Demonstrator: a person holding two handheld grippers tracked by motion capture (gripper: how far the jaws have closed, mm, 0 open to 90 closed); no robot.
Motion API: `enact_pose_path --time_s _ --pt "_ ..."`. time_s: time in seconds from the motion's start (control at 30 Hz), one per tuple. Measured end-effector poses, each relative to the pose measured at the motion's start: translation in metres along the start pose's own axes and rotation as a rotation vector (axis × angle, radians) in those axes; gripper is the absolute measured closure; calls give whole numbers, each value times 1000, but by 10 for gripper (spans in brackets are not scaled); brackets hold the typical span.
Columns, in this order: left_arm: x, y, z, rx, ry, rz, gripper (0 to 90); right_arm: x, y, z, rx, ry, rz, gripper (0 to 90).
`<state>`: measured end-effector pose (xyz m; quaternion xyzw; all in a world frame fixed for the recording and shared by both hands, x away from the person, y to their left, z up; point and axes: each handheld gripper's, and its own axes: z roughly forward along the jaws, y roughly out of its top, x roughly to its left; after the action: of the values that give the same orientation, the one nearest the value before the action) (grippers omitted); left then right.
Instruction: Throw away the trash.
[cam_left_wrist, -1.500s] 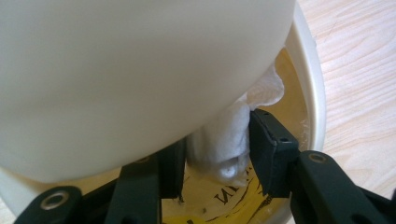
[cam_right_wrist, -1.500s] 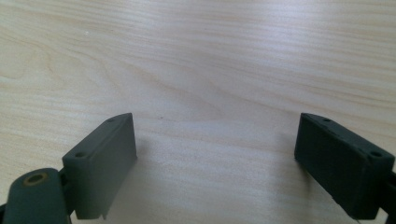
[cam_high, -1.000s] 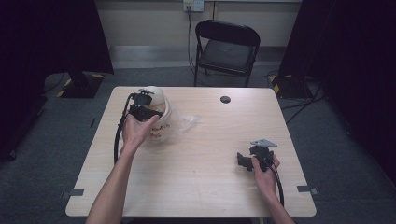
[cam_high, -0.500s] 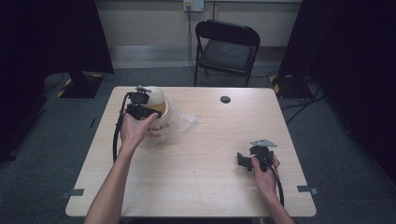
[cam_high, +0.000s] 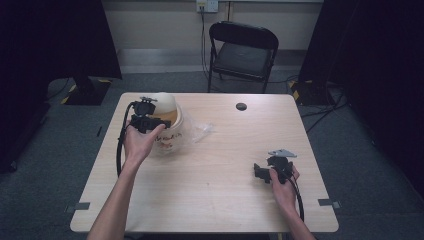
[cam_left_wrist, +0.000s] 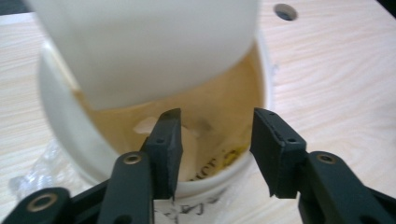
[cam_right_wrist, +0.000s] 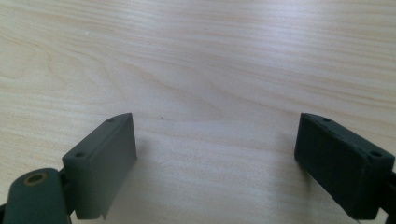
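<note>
At the far left of the wooden surface stands a white paper tub with dark print on its side, and a second white cup sits tilted in its mouth, its pale wall leaning over the tub's tan inside. The left tool hangs just above the tub's near rim, held by the person's left hand, its cable looping down along the forearm. In the left gripper view the left tool has its jaws partly apart: one pad is inside the rim of the tub, in front of a pale lump on the tub's floor, and the other pad is outside the rim. The rim passes between them with a gap on each side, so they press on nothing. The jaws have just been closing a little. The tilted cup looms above them. A crumpled clear plastic wrap lies on the surface just right of the tub, touching it. At the near right the right hand rests the right tool on the surface, well apart from the tub; in the right gripper view its jaws stand wide open over bare wood, holding nothing. A small dark hole marks the far edge of the surface, and a black folding chair stands beyond it.
</note>
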<state>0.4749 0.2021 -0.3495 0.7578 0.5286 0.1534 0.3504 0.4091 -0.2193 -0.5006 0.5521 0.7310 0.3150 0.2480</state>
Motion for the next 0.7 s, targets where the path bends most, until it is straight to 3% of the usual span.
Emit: enact_pose_path --time_s 0.17,0.27,0.37,0.47,0.53,0.63,0.7 --pt "-8 -4 -6 -39 -18 40 436 0 0 0 0 0 0 115" --pt "-10 -9 -8 -58 -5 57 378 0 0 0 0 0 0 115" --pt "-11 -15 -13 -89 -26 68 321 0 0 0 0 -1 0 116" --pt "-13 -22 -19 -122 -9 94 257 0 0 0 0 -1 0 115" --pt "-12 -27 -23 -126 -3 112 234 0 0 0 0 -1 -1 115" --pt "-10 -37 -29 -150 -21 111 213 0 0 0 0 -1 0 116" --pt "-9 -44 -33 -156 -35 131 207 0 0 0 0 -1 -1 115"
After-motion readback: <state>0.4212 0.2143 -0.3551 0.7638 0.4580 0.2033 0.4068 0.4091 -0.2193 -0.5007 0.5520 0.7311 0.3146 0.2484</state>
